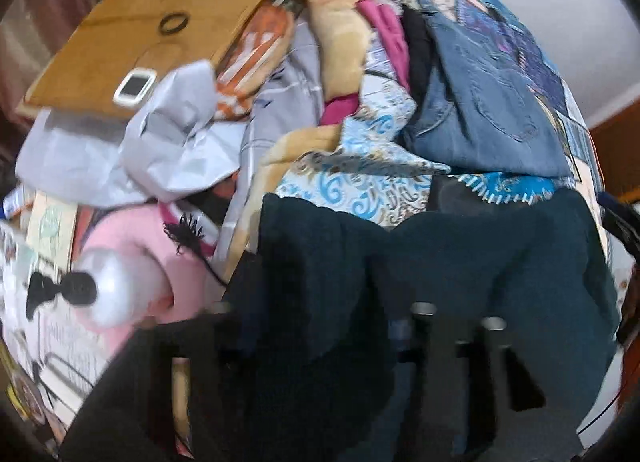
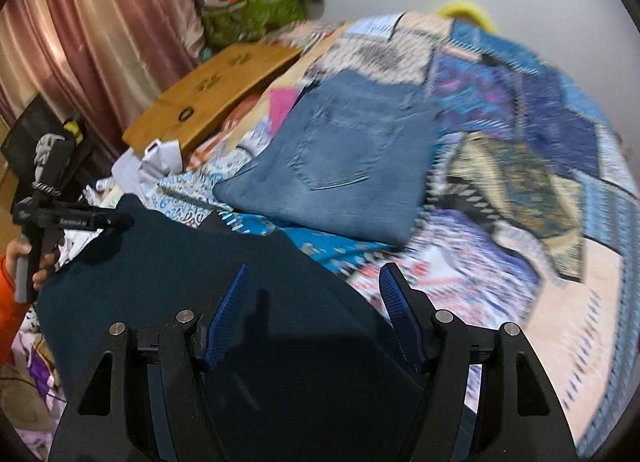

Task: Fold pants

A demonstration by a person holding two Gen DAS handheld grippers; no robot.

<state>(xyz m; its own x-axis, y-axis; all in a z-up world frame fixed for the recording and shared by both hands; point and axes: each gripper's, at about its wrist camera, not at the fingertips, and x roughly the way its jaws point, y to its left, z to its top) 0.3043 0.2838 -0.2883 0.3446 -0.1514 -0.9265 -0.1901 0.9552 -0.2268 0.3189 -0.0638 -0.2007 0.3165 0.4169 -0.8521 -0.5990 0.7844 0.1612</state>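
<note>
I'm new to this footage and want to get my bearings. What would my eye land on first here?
First the dark teal pants spread across the near foreground, with the right gripper poised open over them. Behind them folded blue jeans lie on a busy blue patchwork quilt. To the left, a brown cardboard sheet lies in front of pink curtains.

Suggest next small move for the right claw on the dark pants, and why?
Probably lower the right claw and close it on the near edge of the dark pants. Its blue pads stand apart above the cloth with nothing between them, while the left claw is already at the far corner. The folded jeans lie clear beyond, on the patchwork bedspread.
</note>
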